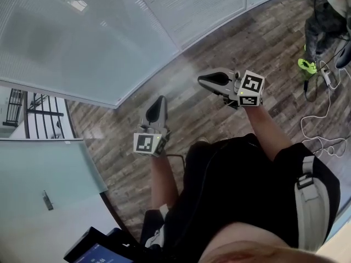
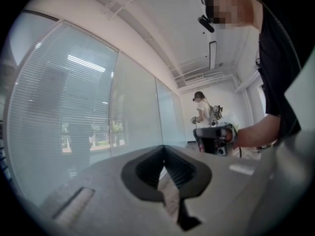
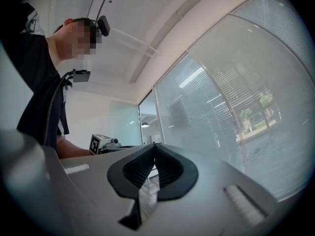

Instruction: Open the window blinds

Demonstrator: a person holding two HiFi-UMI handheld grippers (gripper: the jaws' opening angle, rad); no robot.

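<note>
**Both claws shut and empty, blinds down along the glass wall**

The window blinds hang lowered behind the glass panels that run along the far edge of the wooden floor. Their thin slats cover each pane from top to bottom. In the two gripper views, trees and daylight show faintly through the slats.

The left claw is held out over the floor, pointing toward the glass and clear of it. Its own view shows the jaws closed tip to tip with nothing between them. The right claw is just beside it, a little nearer the wall, and also does not touch the blinds. Its jaws are pressed together and hold nothing.

White cables trail across the floor near its right edge. Beyond them, at the upper right corner, a seated person's bright green shoe shows. In the left gripper view another person stands far down the glass wall.
</note>
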